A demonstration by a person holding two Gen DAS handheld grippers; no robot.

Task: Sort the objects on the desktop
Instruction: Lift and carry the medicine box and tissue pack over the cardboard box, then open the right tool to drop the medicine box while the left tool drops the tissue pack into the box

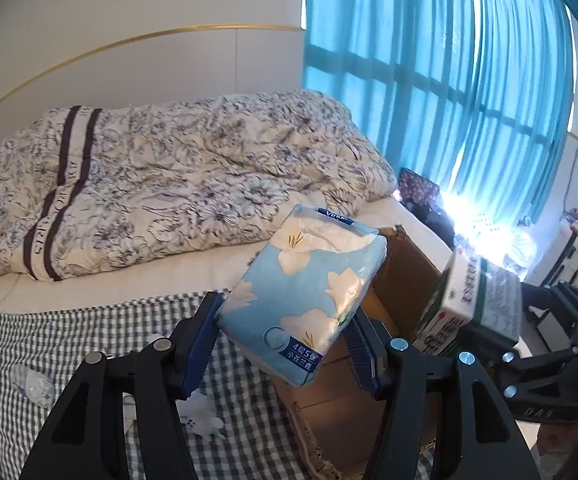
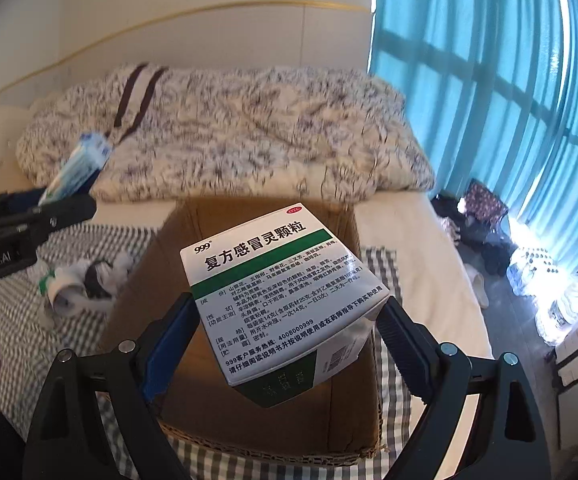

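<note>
My left gripper (image 1: 285, 320) is shut on a light-blue tissue pack (image 1: 305, 292) with white flowers, held in the air over the left edge of an open cardboard box (image 1: 401, 256). My right gripper (image 2: 289, 320) is shut on a white and green medicine box (image 2: 285, 280) with Chinese print, held tilted above the same cardboard box (image 2: 193, 368). In the left wrist view the medicine box (image 1: 465, 300) and right gripper (image 1: 489, 332) appear at the right. In the right wrist view the tissue pack (image 2: 77, 168) and left gripper (image 2: 69, 200) appear at the left.
The box stands on a grey checked cloth (image 1: 69, 344) spread over a bed. A plastic bottle (image 1: 33, 384) and small white items (image 1: 201, 416) lie on the cloth. A flowered quilt (image 1: 169, 184) is bunched at the back. Blue curtains (image 1: 449, 80) and floor clutter (image 2: 489, 248) are to the right.
</note>
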